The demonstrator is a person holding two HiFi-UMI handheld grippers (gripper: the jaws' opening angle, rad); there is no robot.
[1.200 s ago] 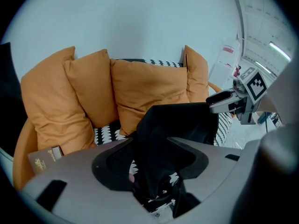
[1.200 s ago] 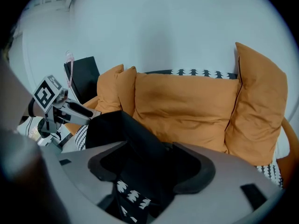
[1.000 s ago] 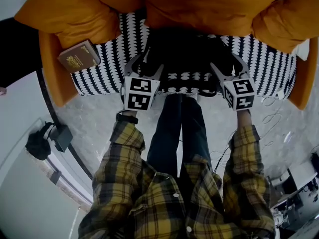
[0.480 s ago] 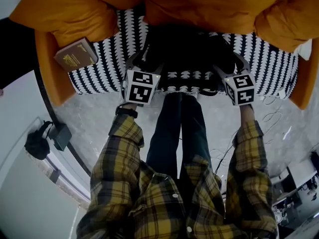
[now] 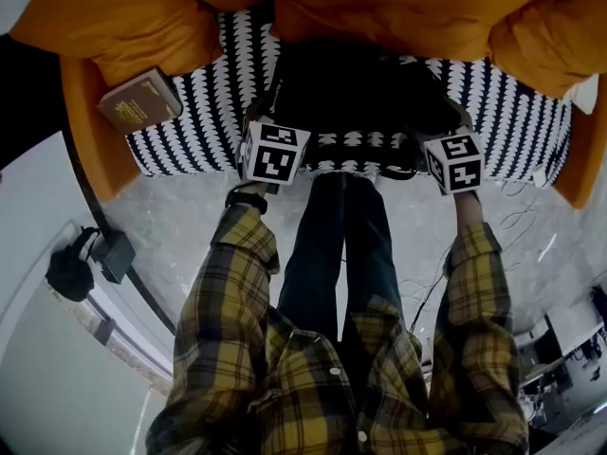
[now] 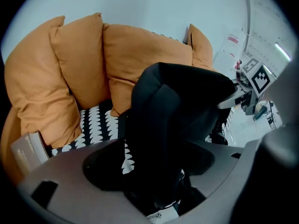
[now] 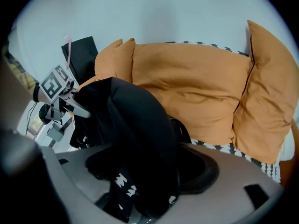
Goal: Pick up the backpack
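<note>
1. While its jaws stand spread wide, having just been opening, the left gripper (image 6: 154,176) straddles one end of the soft black fabric backpack (image 6: 177,120). The cloth rises between the jaws, but no squeeze on it is evident.
2. The right gripper (image 7: 145,176) mirrors it, its jaws likewise wide after just opening. The bag's opposite end stands between them, unclamped.
3. In the head view the backpack sits at the front edge of the black-and-white patterned seat (image 5: 190,131). Its long axis runs side to side with one gripper at each end, and neither hand is nearer than the other.
4. From both grippers the bag lies ahead and below, toward the plump orange cushions (image 5: 398,8) banked along the sofa back.
5. A brown book (image 5: 140,100) lies at the seat's left end, well apart from the bag.
6. The coming move likely turns on both pairs of jaws closing together, so that the bag comes up level.
</note>
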